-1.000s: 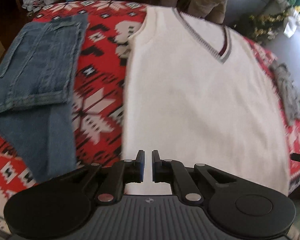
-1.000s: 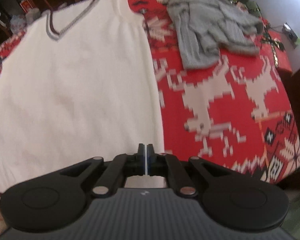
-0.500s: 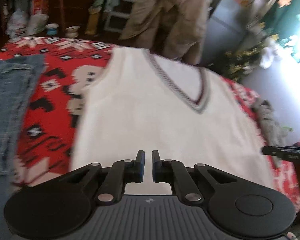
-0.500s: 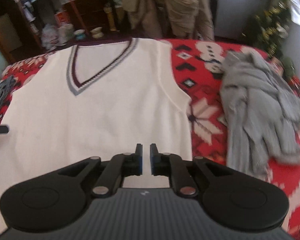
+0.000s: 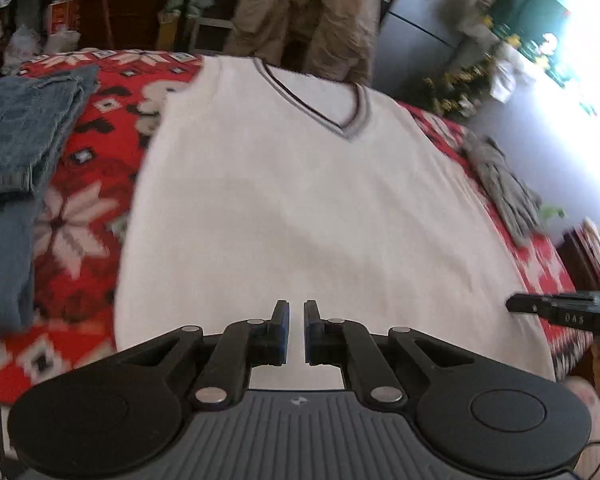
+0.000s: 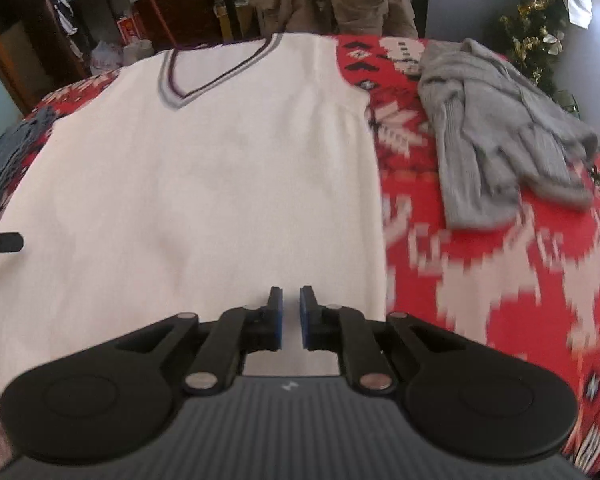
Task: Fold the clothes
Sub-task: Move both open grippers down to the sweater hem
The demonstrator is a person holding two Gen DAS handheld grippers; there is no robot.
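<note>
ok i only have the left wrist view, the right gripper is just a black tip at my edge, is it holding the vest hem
observer: no. the right gripper has just been opening. its fingers stand slightly apart with nothing between them, pointed at the white vest near its right side edge
operator: is the grey thing touching the vest
observer: no, the grey sweater lies crumpled, with a strip of the red patterned cloth between it and the vest
operator: is that side edge of the vest flat
observer: from the right wrist view it runs fairly straight from armhole to hem, with no fold showing
</note>
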